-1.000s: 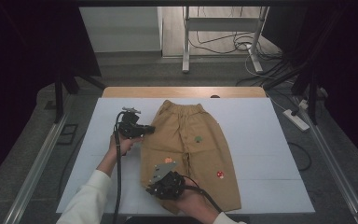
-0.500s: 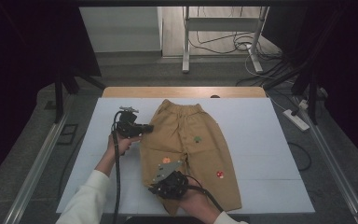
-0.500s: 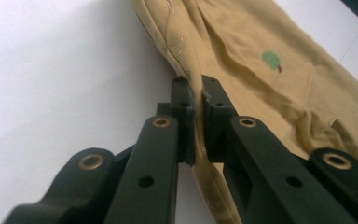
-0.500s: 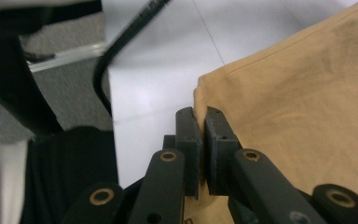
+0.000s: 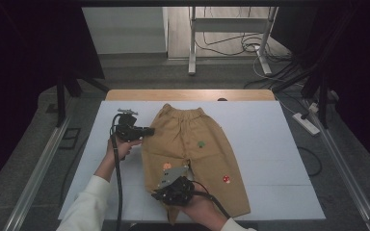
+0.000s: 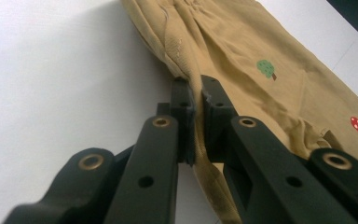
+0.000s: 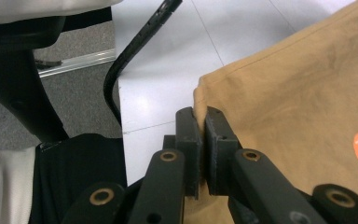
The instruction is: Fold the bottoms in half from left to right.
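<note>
Barely anything has moved since the earlier frames: both grippers sit where they were, and the tan trousers (image 5: pixel 192 154) are still spread flat across the middle of the white table (image 5: pixel 270 144). Left gripper (image 5: pixel 149 130), left of centre in the high view, is pinched tight on the trousers' side seam just below the waistband. Right gripper (image 5: pixel 158 195), bottom centre, is clamped on the hem corner of the nearer leg.

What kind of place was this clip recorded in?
Probably a lab or studio set up for recording: a white table edged by metal rails, loose cables and a power strip on the floor, dark curtains at the sides.
</note>
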`<action>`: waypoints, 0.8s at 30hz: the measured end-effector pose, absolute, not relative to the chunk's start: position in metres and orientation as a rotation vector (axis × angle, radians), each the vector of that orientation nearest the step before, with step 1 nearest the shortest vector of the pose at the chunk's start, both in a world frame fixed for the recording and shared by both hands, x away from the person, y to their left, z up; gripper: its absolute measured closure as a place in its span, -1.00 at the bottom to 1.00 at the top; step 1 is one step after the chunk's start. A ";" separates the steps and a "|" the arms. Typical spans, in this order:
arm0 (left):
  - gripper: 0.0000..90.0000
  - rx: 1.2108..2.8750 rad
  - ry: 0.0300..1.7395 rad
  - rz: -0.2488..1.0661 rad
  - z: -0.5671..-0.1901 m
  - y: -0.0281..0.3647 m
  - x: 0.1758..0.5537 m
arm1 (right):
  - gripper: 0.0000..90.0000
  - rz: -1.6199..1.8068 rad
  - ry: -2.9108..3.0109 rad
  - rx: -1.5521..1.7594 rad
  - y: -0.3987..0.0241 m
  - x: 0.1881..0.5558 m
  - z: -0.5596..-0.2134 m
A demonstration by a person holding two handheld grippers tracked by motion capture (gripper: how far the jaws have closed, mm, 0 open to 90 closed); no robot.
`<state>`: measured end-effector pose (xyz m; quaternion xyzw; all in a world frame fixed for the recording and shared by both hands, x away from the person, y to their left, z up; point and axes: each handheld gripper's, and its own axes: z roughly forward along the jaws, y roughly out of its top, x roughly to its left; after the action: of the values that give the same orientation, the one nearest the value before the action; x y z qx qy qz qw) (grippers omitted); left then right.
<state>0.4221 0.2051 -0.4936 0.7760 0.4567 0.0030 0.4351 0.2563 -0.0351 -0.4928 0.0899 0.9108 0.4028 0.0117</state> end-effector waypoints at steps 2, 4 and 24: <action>0.88 1.916 1.142 0.004 -0.492 0.210 0.422 | 0.89 1.261 2.841 0.280 -0.035 0.257 -0.491; 0.88 1.898 1.145 0.012 -0.488 0.216 0.420 | 0.89 1.281 2.831 0.267 -0.031 0.257 -0.488; 0.88 1.881 1.162 0.028 -0.489 0.211 0.420 | 0.89 1.291 2.807 0.339 -0.052 0.262 -0.487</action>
<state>0.4200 0.2112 -0.4892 0.7601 0.4698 0.0113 0.4488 0.2622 -0.0520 -0.4869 0.1092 0.9030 0.4151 0.0167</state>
